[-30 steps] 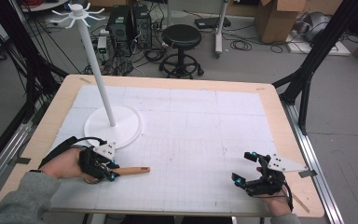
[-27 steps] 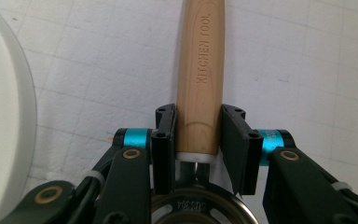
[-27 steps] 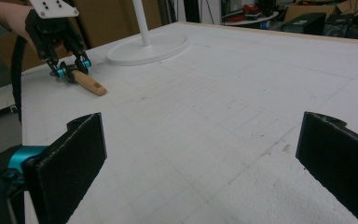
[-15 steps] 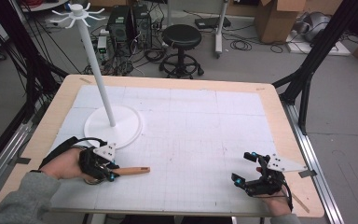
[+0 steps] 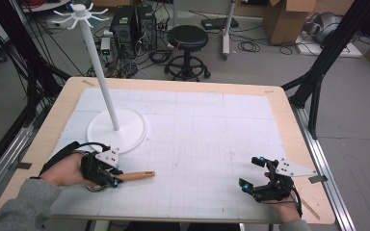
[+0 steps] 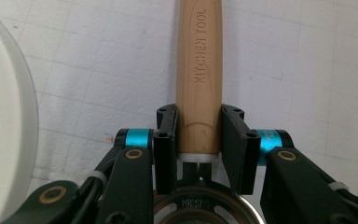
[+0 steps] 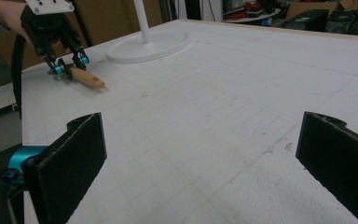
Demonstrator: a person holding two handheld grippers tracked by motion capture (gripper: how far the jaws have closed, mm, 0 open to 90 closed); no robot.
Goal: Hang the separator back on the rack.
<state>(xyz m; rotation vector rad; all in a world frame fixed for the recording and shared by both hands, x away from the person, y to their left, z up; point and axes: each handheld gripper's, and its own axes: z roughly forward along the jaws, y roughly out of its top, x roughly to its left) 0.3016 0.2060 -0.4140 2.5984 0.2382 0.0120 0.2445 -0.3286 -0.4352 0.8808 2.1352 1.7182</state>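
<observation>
A wooden-handled kitchen tool (image 5: 134, 176) lies on the white mat at the front left. My left gripper (image 5: 110, 179) is shut on the metal-collared end of its handle (image 6: 199, 79), which is stamped "KITCHEN TOOL" and points away from me. A round metal part (image 6: 198, 205) shows below the jaws. In the right gripper view the same tool (image 7: 87, 78) and left gripper (image 7: 68, 66) appear at the far left. My right gripper (image 5: 251, 173) rests open at the front right, nothing between its jaws.
A white stand with a round base (image 5: 117, 130), a tall pole (image 5: 98, 62) and hooks at the top stands at the back left of the mat. The wooden table edge (image 5: 289, 115) frames the mat. A stool (image 5: 188, 38) stands beyond the table.
</observation>
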